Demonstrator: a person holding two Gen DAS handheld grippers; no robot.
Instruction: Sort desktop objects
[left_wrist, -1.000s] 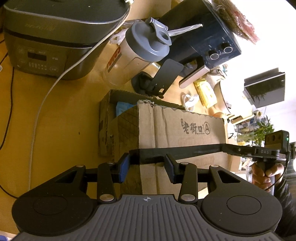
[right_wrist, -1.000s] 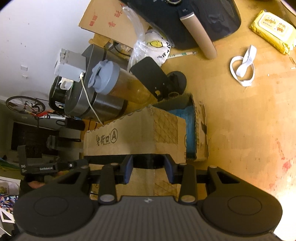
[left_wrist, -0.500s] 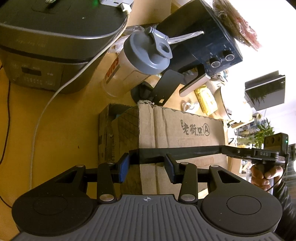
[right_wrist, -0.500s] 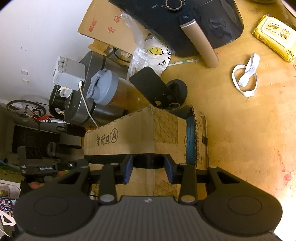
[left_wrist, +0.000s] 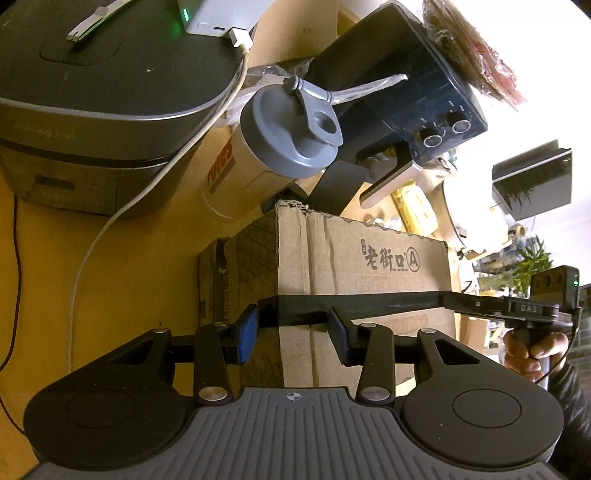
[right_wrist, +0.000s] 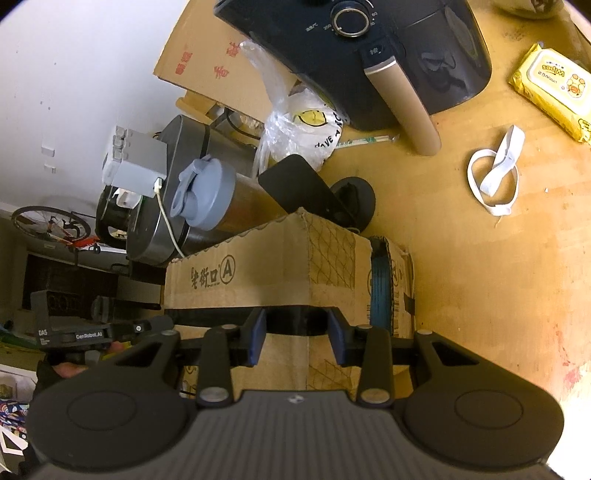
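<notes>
Clearly both grippers grasp one brown cardboard box (left_wrist: 362, 266) from opposite sides: left gripper (left_wrist: 293, 326) and right gripper (right_wrist: 297, 328) each stand part-open, fingers around its black-taped edges. I judge level, equal pressure keeps it steady. Behind it crowd a grey rice cooker (left_wrist: 92, 96), a dark blue air fryer (right_wrist: 369, 48), and a grey-lidded shaker bottle (left_wrist: 273, 147).

Open wooden tabletop (right_wrist: 480, 280) right of cardboard box (right_wrist: 266, 273); only white strap loop (right_wrist: 495, 181) and yellow wipes pack (right_wrist: 554, 92) there. Behind box, passage blocked by shaker bottle (left_wrist: 273, 147), rice cooker (left_wrist: 96, 103), black stand (right_wrist: 317, 195), air fryer (right_wrist: 369, 55).
</notes>
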